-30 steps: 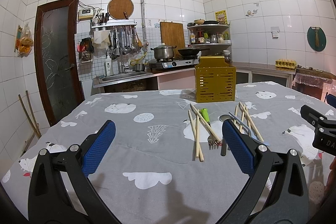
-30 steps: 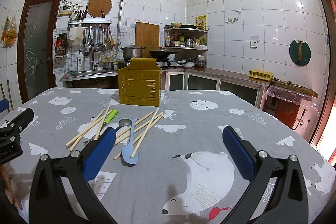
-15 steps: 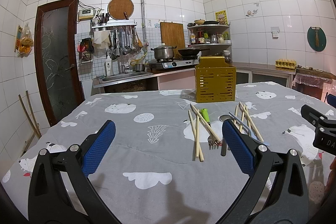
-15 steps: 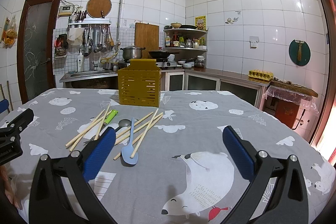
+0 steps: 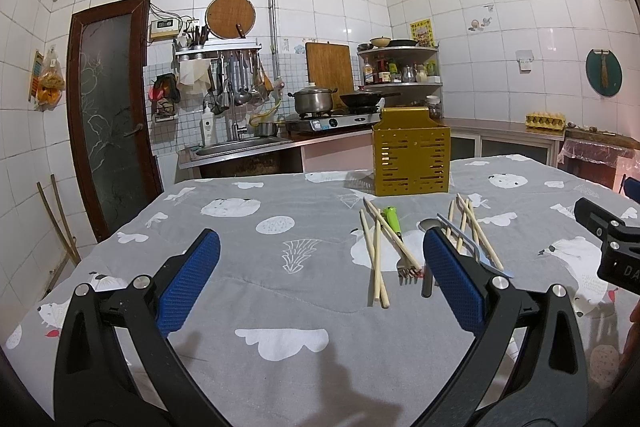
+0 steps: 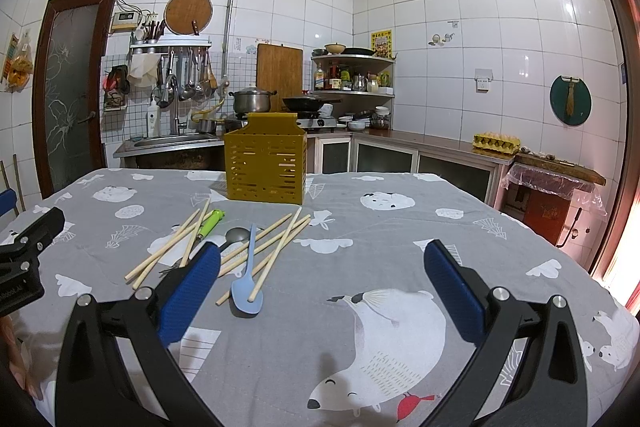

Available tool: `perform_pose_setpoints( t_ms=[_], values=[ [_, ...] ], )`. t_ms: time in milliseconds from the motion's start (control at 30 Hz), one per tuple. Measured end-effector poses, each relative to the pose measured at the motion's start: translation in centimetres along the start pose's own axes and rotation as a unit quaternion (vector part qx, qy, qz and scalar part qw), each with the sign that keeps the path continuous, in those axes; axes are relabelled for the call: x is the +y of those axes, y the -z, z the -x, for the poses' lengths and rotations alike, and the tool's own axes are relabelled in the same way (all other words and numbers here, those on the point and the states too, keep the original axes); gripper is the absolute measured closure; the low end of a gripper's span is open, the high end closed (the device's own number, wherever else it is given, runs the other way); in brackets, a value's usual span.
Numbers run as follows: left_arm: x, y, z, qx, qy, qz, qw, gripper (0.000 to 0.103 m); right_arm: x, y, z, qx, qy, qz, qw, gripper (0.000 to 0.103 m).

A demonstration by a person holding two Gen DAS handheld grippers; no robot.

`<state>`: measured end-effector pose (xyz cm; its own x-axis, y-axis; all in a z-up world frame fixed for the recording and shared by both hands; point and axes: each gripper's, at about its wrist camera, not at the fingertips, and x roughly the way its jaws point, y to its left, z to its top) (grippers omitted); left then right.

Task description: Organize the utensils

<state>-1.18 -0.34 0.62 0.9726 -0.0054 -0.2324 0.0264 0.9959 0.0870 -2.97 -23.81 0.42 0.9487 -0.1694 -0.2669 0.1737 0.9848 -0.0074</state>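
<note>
Left wrist view: left gripper (image 5: 320, 279) spread wide, blue pads holding nothing, hovering over the grey animal-print cloth on the counter (image 5: 248, 291). Ahead and to the right, loose utensils — pale wooden chopsticks (image 5: 376, 259), a green-handled fork (image 5: 396, 231) lying among them with tines toward the camera, a metal spoon (image 5: 429, 226) partly hidden behind the right pad. Further back, upright on the cloth, a mustard-yellow slotted utensil holder (image 5: 412, 163).

Right wrist view: right gripper (image 6: 322, 283) likewise wide open and empty, low over the cloth. To its left front, the same scatter — more wooden chopsticks crossed over a light-blue plastic spoon (image 6: 248, 287), bowl end nearest the camera. Yellow holder (image 6: 266, 165) beyond the pile, well apart from both grippers. Background: tiled kitchen wall, stove with a steel pot (image 6: 253, 101).
</note>
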Motion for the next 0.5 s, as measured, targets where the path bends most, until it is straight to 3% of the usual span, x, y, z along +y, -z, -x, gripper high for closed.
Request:
perform_pose_setpoints(
  t_ms=[500],
  values=[
    [0.66, 0.18, -0.06, 0.012, 0.012, -0.01, 0.9998, 0.005, -0.58, -0.42, 0.45, -0.017, -0.001, -0.005, 1.0, 0.004]
  ],
)
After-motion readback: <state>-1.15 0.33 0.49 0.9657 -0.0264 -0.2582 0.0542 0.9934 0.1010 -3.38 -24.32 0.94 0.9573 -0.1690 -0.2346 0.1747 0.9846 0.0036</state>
